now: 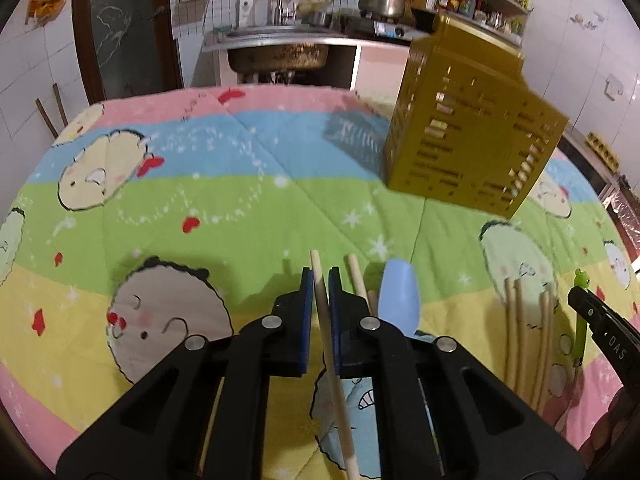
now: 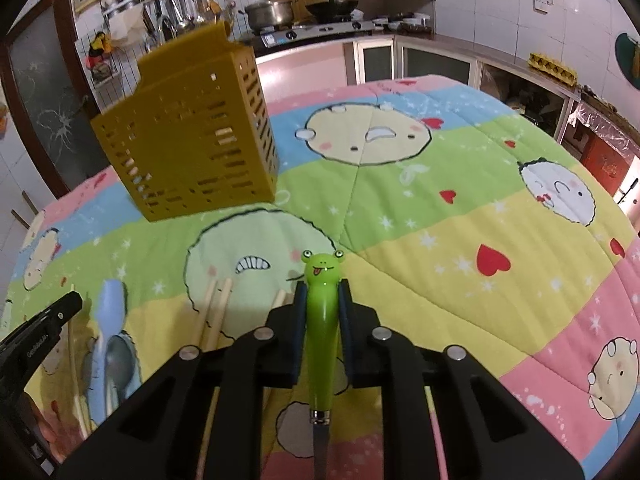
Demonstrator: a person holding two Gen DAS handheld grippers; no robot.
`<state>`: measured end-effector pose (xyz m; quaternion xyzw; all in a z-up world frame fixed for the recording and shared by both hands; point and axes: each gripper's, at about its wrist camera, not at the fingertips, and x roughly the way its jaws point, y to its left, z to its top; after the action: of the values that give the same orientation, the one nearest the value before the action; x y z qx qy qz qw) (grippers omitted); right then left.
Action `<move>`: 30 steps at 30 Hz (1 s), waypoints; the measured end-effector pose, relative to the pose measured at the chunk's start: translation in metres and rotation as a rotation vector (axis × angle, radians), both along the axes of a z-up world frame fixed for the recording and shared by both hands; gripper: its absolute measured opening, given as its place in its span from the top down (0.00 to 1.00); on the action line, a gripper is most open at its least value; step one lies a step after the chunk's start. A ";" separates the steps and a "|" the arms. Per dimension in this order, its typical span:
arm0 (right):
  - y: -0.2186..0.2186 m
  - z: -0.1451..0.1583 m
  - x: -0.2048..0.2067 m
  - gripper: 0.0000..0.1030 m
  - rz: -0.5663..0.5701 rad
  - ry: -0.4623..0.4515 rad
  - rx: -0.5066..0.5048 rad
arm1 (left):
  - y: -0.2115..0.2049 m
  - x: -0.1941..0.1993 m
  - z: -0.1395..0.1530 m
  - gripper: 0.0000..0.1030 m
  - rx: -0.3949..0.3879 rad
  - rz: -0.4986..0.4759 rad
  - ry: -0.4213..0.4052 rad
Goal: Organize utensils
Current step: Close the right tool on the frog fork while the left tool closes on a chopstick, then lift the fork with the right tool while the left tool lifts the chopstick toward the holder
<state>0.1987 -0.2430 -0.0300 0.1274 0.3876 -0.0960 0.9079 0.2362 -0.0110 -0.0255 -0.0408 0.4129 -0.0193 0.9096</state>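
The left gripper (image 1: 320,280) clamps one chopstick (image 1: 325,320); the right gripper (image 2: 322,292) clamps the frog-handled utensil (image 2: 321,320); beside them lie a blue spoon (image 1: 400,296) and loose chopsticks (image 1: 528,336); the yellow holder (image 1: 472,128) stands ahead, seemingly unfilled.

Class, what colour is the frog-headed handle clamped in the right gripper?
Bright green, clearest in the right wrist view: the frog-headed handle sits in the right gripper.
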 end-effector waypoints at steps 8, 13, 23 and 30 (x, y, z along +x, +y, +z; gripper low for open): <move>-0.001 0.035 -0.018 0.85 0.003 -0.145 0.008 | -0.006 -0.025 0.046 0.96 -0.003 -0.037 -0.182; -0.002 0.048 -0.028 0.85 0.019 -0.241 0.015 | -0.012 -0.046 0.070 0.96 -0.004 -0.062 -0.299; 0.003 0.065 -0.067 0.85 0.021 -0.429 -0.035 | -0.014 -0.080 0.091 0.96 -0.005 -0.084 -0.489; 0.005 0.067 -0.082 0.85 0.024 -0.478 -0.055 | -0.010 -0.094 0.091 0.96 -0.008 -0.082 -0.531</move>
<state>0.1167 -0.2380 0.0371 0.1170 0.1606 -0.0627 0.9781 0.1422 -0.0212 0.0651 -0.0212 0.1609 -0.0681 0.9844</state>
